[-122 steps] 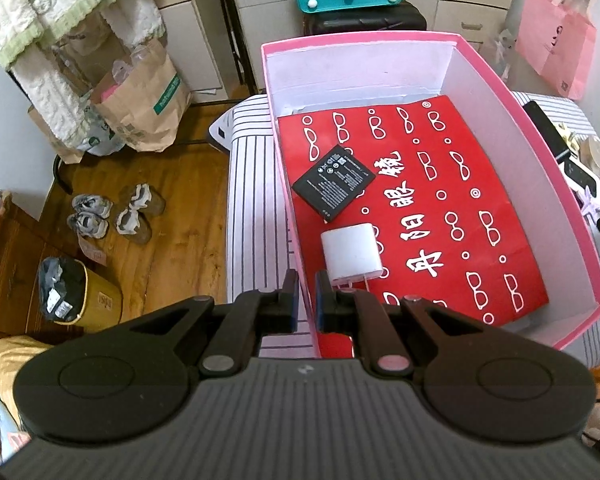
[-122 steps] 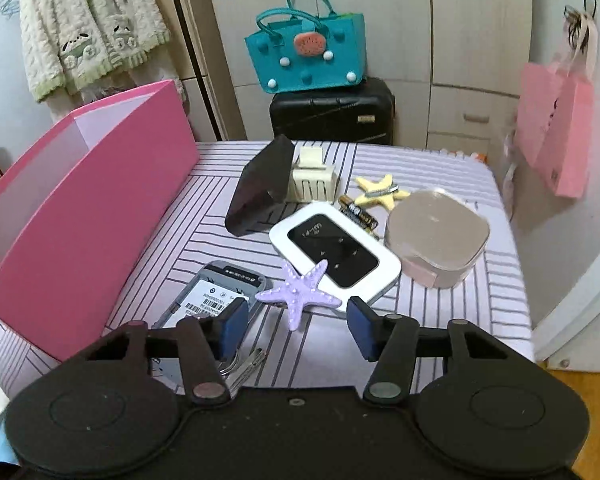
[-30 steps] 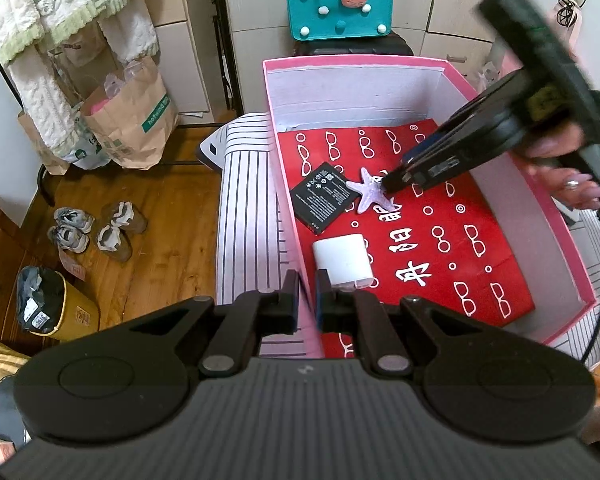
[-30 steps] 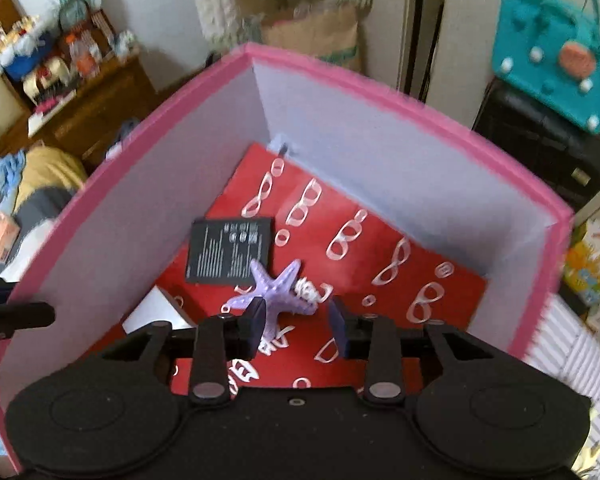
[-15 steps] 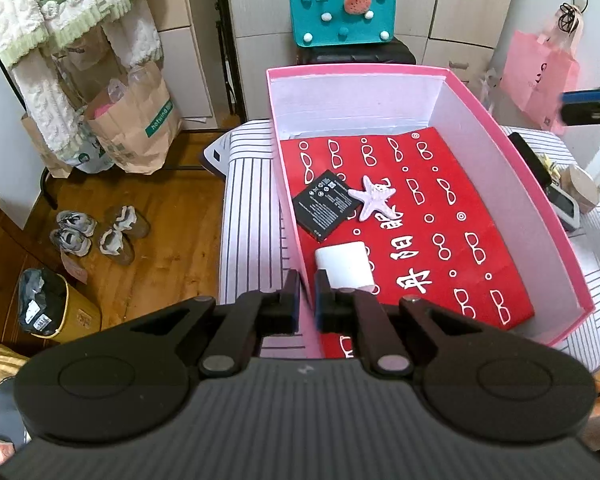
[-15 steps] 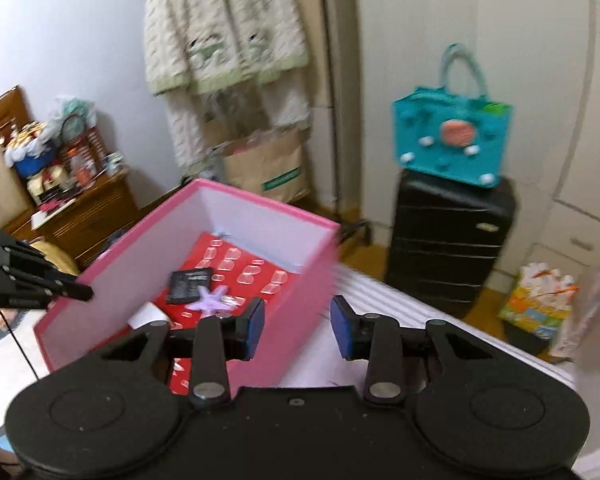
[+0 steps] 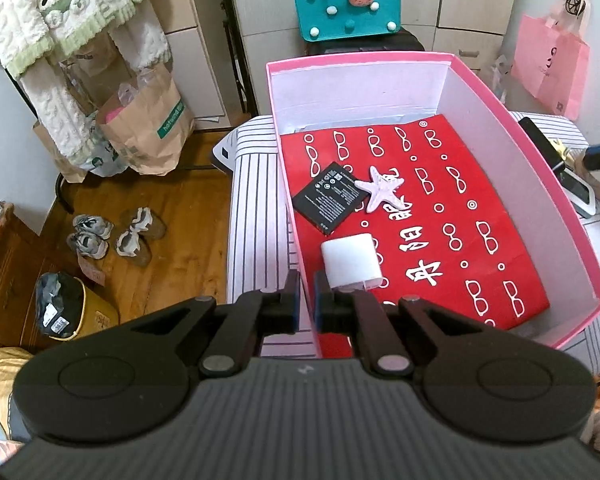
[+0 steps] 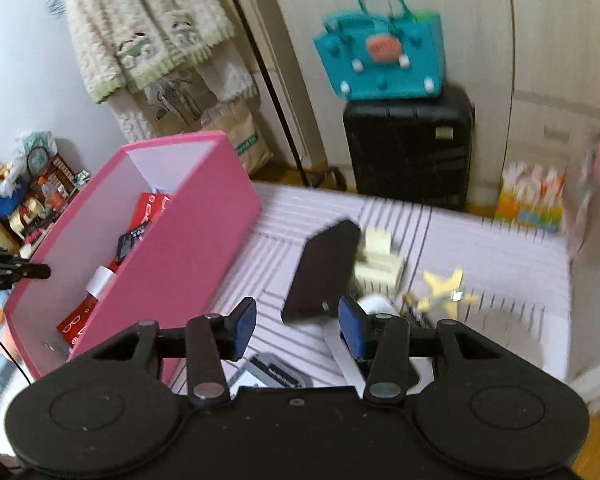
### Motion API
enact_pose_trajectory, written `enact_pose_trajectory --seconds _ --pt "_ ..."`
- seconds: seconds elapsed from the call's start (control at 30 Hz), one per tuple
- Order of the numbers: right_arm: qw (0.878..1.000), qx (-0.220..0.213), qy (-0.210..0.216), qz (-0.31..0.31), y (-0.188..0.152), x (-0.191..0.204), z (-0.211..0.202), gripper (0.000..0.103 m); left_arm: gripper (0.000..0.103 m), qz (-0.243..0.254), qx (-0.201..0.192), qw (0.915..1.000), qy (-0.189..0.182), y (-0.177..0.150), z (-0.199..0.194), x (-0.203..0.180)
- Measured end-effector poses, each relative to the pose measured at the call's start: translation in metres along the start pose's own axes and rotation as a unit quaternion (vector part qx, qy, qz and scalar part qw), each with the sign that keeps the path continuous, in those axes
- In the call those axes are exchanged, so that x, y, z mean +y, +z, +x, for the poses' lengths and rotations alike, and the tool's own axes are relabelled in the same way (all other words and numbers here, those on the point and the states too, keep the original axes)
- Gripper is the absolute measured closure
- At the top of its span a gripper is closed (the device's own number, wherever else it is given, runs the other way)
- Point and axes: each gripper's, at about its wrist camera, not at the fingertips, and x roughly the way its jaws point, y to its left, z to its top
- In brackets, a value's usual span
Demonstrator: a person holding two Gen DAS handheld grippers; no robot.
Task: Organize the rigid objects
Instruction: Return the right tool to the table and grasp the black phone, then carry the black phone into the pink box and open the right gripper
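Observation:
The pink box (image 7: 512, 128) with a red printed liner holds a black battery (image 7: 329, 202), a lilac starfish (image 7: 382, 193) and a white charger (image 7: 352, 259). My left gripper (image 7: 307, 296) is shut on the box's near left wall. My right gripper (image 8: 297, 322) is open and empty, above the striped table to the right of the box (image 8: 188, 236). Below it lie a black wedge-shaped object (image 8: 322, 270), a cream holder (image 8: 380, 266), a yellow starfish (image 8: 444, 286) and a grey battery (image 8: 278, 372).
A black suitcase (image 8: 408, 144) with a teal bag (image 8: 384, 56) on it stands behind the table. A pink paper bag (image 7: 552, 68) hangs at the right. Paper bags (image 7: 148, 128) and shoes (image 7: 116, 236) are on the wooden floor at the left.
My right gripper left the lilac starfish in the box, pulled out and swung right over the loose objects on the table, opening wider. My left gripper kept its hold.

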Motion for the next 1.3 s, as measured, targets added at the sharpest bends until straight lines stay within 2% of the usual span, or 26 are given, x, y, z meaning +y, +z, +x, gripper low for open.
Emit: enact_pose_trajectory --seconds 0.23,0.3,0.67,0.73,0.8,0.9,1.23,1.3 --pt "0.995 0.028 0.036 0.089 0.0 -0.034 0.033 0.051 0.097 0.007 0.005 0.9999 0.012 0.003 -0.002 -0.005" --pt "0.993 0.028 0.041 0.11 -0.001 -0.041 0.041 0.044 0.098 0.004 0.004 0.9999 0.014 0.003 -0.001 -0.005" --pt "0.987 0.027 0.066 0.147 0.001 -0.044 0.063 0.044 0.098 0.003 0.011 0.9998 0.017 0.005 -0.001 -0.005" --pt "0.985 0.024 0.072 0.156 0.001 -0.045 0.066 0.052 0.098 0.001 0.012 0.9998 0.017 0.005 0.0 -0.005" --pt "0.985 0.023 0.064 0.159 0.0 -0.043 0.067 0.075 0.098 0.001 0.013 0.9998 0.016 0.005 0.0 -0.005" --pt "0.984 0.021 0.073 0.159 -0.003 -0.04 0.064 0.079 0.098 0.003 0.012 0.9998 0.018 0.005 0.0 -0.006" --pt "0.99 0.013 0.075 0.121 -0.011 -0.013 0.033 0.08 0.097 0.026 0.023 0.9992 0.018 0.002 -0.002 -0.009" --pt "0.99 0.006 0.091 0.109 -0.013 -0.01 0.026 0.079 0.097 0.025 0.025 0.9992 0.016 0.001 -0.003 -0.009"
